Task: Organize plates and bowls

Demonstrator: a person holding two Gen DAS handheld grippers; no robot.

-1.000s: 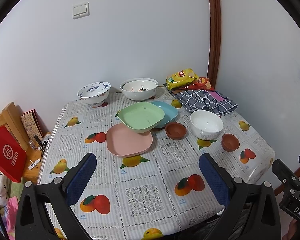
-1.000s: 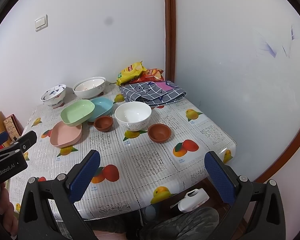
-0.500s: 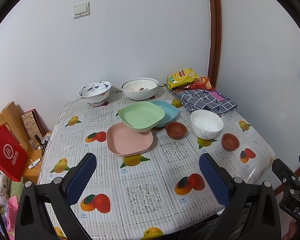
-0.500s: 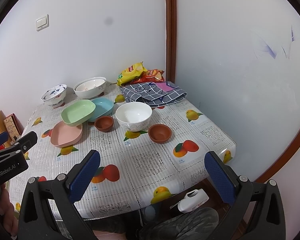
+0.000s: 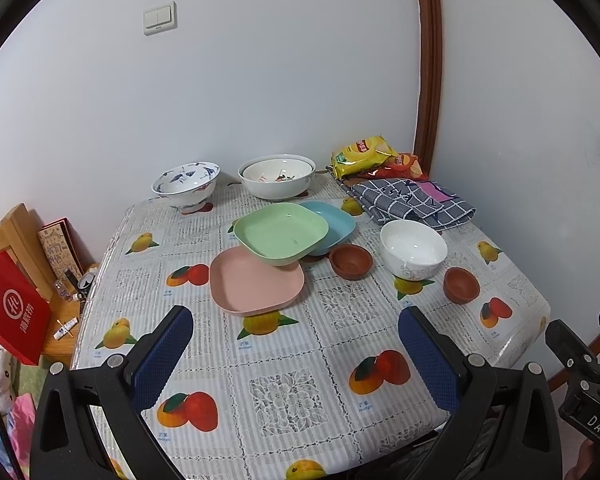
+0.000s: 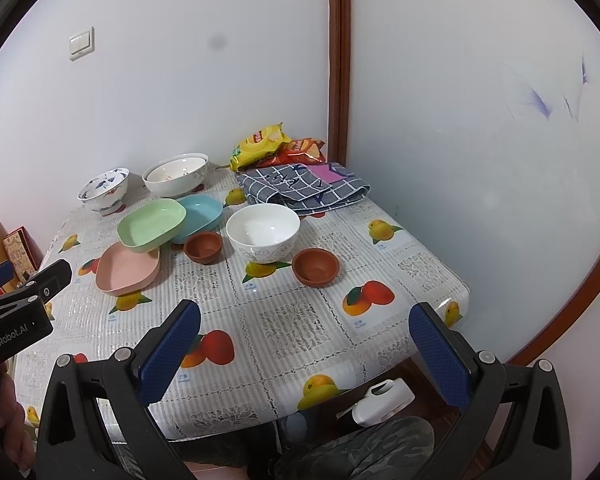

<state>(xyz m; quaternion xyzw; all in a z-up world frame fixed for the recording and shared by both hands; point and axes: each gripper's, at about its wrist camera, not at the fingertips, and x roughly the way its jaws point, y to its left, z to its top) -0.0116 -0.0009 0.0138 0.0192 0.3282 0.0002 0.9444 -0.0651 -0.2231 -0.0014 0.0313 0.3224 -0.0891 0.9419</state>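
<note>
A green plate [image 5: 281,233] leans on a pink plate [image 5: 256,282] and a blue plate [image 5: 332,224] in the middle of the table. Two small brown bowls [image 5: 351,261] [image 5: 461,285] flank a white bowl [image 5: 413,249]. A blue-patterned bowl [image 5: 186,184] and a large white bowl [image 5: 277,175] stand at the back. My left gripper [image 5: 294,344] is open and empty above the table's front. My right gripper [image 6: 304,340] is open and empty at the front right corner; the same dishes show there, the green plate [image 6: 152,229] and white bowl [image 6: 262,236] among them.
A folded checked cloth [image 5: 412,200] and snack bags [image 5: 364,155] lie at the back right by the wall. The table [image 5: 300,392] has a fruit-print cover. A red bag [image 5: 12,312] and wooden furniture stand left of it. A white object [image 6: 380,400] lies below the table's front.
Both grippers have crept slightly forward; the dishes have not moved.
</note>
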